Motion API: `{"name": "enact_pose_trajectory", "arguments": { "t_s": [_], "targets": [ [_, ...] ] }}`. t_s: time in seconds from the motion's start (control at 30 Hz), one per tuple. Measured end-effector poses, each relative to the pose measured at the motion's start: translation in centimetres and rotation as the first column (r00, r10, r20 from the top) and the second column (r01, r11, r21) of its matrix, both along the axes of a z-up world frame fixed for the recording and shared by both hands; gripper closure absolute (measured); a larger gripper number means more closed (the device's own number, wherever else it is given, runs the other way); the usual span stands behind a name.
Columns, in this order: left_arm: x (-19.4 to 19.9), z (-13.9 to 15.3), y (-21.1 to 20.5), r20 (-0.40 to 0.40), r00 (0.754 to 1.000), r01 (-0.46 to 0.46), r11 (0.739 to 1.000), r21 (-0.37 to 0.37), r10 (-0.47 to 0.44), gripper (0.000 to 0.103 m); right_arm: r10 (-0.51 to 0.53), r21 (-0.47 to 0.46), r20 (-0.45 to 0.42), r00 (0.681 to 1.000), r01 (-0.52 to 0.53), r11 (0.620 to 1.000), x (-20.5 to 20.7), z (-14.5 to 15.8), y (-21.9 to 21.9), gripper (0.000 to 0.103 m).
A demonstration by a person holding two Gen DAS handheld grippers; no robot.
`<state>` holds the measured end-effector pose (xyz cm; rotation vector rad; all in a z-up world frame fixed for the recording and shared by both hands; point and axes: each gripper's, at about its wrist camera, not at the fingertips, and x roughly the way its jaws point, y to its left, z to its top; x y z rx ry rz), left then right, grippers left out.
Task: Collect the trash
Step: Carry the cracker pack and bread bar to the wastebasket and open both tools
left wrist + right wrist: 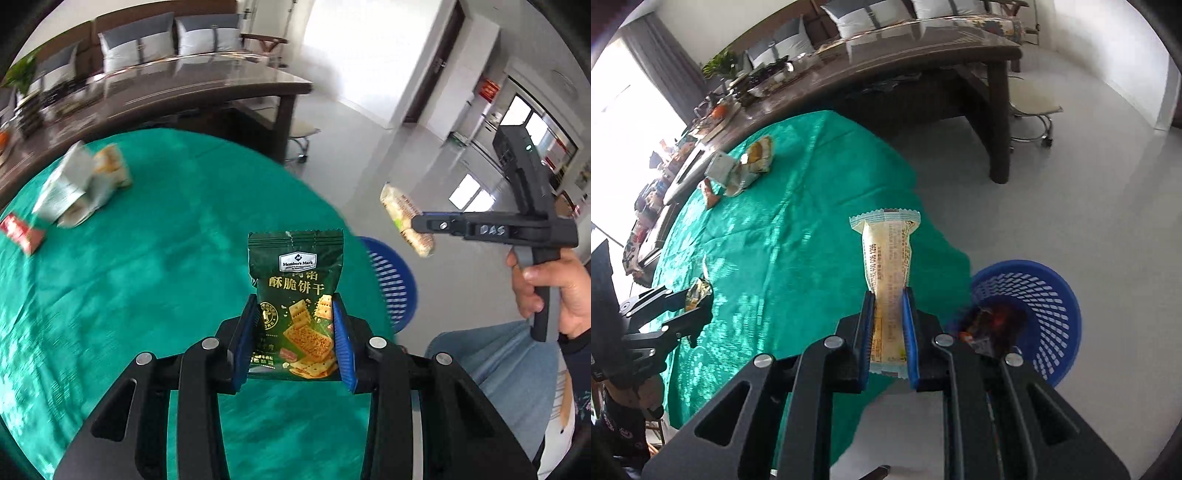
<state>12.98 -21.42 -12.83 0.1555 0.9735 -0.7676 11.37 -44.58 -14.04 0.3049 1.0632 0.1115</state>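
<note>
My left gripper (294, 306) is shut on a dark green cracker packet (297, 280), held upright above the green tablecloth (147, 266) near its right edge. In the right wrist view my right gripper (888, 293) is shut on a long cream snack wrapper (888, 254), over the cloth's edge. The blue mesh bin (1049, 314) stands on the floor just right of it, with dark wrappers (990, 325) inside. The left wrist view shows the right gripper (415, 223) with its wrapper (400, 210) above the bin (395, 284). More wrappers (79, 181) and a red packet (22, 232) lie at the cloth's far left.
A long dark wooden table (207, 92) with clutter runs behind the green table, a sofa with cushions (147, 40) beyond it. A stool (1032, 107) stands on the pale floor (1089, 192). A person's hand (554, 288) and jeans-clad leg (491, 354) are at right.
</note>
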Motion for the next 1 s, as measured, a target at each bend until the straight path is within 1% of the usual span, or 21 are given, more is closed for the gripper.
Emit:
{"name": "enact_pose_trajectory", "arguments": {
  "t_s": [0.1, 0.2, 0.33, 0.47, 0.63, 0.83, 0.87, 0.9, 0.93, 0.97, 1.0],
  "targets": [
    [-0.1, 0.0, -4.0, -0.008, 0.999, 0.042, 0.999, -0.014, -0.042, 0.065, -0.073, -0.025, -0.026, 0.997, 0.073, 0.997, -1.0, -1.5, -3.6, 0.088],
    [-0.1, -0.4, -8.0, -0.040, 0.996, 0.076, 0.997, -0.034, -0.077, 0.065, -0.141, -0.038, -0.049, 0.989, 0.140, 0.990, -2.0, -3.1, -6.8, 0.088],
    [0.0, -1.7, -13.2, -0.073, 0.989, 0.125, 0.991, -0.038, -0.128, 0.065, -0.213, -0.027, -0.075, 0.974, 0.211, 0.977, -2.9, -4.9, -10.1, 0.088],
    [0.3, -3.2, -17.4, -0.094, 0.984, 0.152, 0.988, -0.031, -0.154, 0.065, -0.263, 0.019, -0.094, 0.960, 0.266, 0.964, -3.5, -6.4, -12.6, 0.088],
    [1.0, -5.1, -20.6, -0.118, 0.979, 0.165, 0.986, -0.013, -0.166, 0.065, -0.296, 0.074, -0.108, 0.949, 0.304, 0.950, -4.1, -7.7, -14.6, 0.088],
    [1.7, -6.7, -22.6, -0.134, 0.977, 0.168, 0.986, 0.012, -0.165, 0.064, -0.330, 0.122, -0.122, 0.936, 0.344, 0.931, -4.2, -8.6, -16.0, 0.088],
    [1.9, -7.1, -23.2, -0.136, 0.976, 0.174, 0.985, 0.013, -0.171, 0.060, -0.336, 0.133, -0.125, 0.933, 0.352, 0.927, -4.2, -8.8, -16.3, 0.087],
    [2.3, -7.4, -23.4, -0.138, 0.975, 0.178, 0.984, 0.013, -0.174, 0.052, -0.343, 0.142, -0.128, 0.930, 0.360, 0.922, -4.2, -9.0, -16.6, 0.085],
    [2.6, -7.7, -24.0, -0.138, 0.975, 0.179, 0.984, 0.016, -0.175, 0.027, -0.353, 0.147, -0.127, 0.927, 0.369, 0.918, -4.3, -9.2, -17.0, 0.076],
    [2.8, -7.8, -24.2, -0.125, 0.978, 0.169, 0.985, 0.015, -0.166, 0.016, -0.365, 0.150, -0.125, 0.923, 0.381, 0.912, -4.4, -9.3, -17.4, 0.067],
    [3.0, -7.8, -24.4, -0.107, 0.982, 0.156, 0.988, 0.015, -0.154, 0.016, -0.382, 0.151, -0.122, 0.916, 0.397, 0.905, -4.6, -9.3, -17.7, 0.055]
  ]
}}
